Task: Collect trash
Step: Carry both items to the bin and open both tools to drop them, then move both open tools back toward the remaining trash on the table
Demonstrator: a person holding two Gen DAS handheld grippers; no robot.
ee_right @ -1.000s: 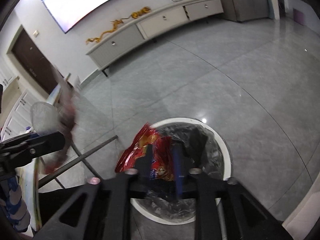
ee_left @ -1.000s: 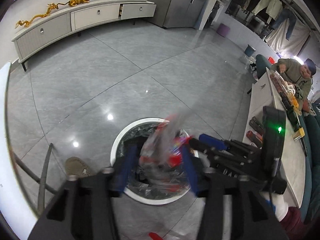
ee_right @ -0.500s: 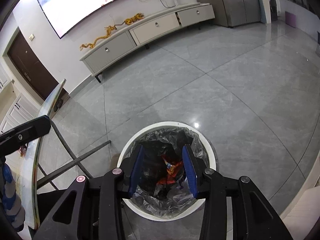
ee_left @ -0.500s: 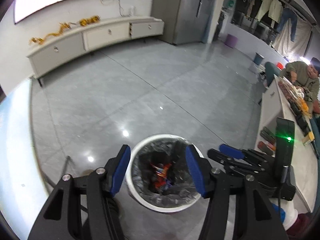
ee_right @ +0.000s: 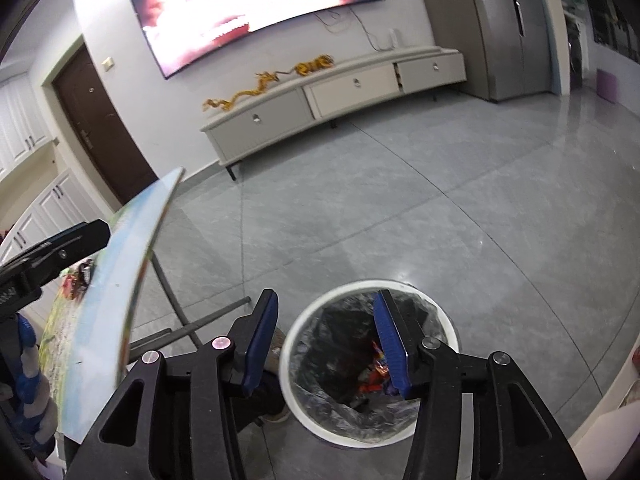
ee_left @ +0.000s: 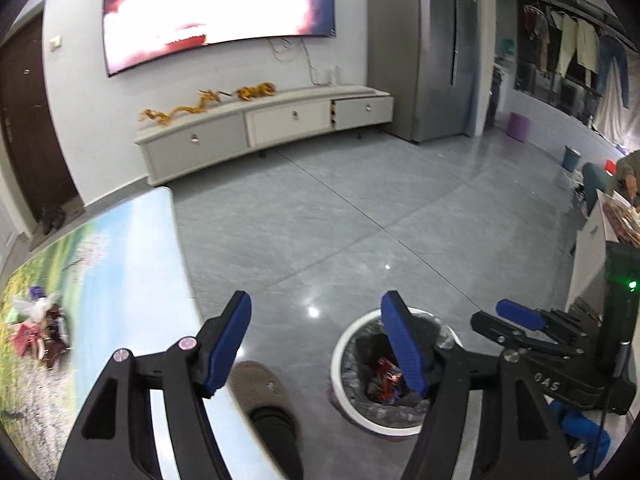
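Holding both hand-held grippers, left [ee_left: 316, 344] and right [ee_right: 326, 340], released and empty above the bin [ee_right: 448, 330]; wrappers [ee_right: 374, 380] lie inside, more trash [ee_left: 40, 332] waits on the worktop [ee_left: 132, 248] at left.

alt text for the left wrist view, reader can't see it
The open, empty left gripper hangs over grey floor beside a white trash bin holding red wrappers. More trash lies on the table at left.
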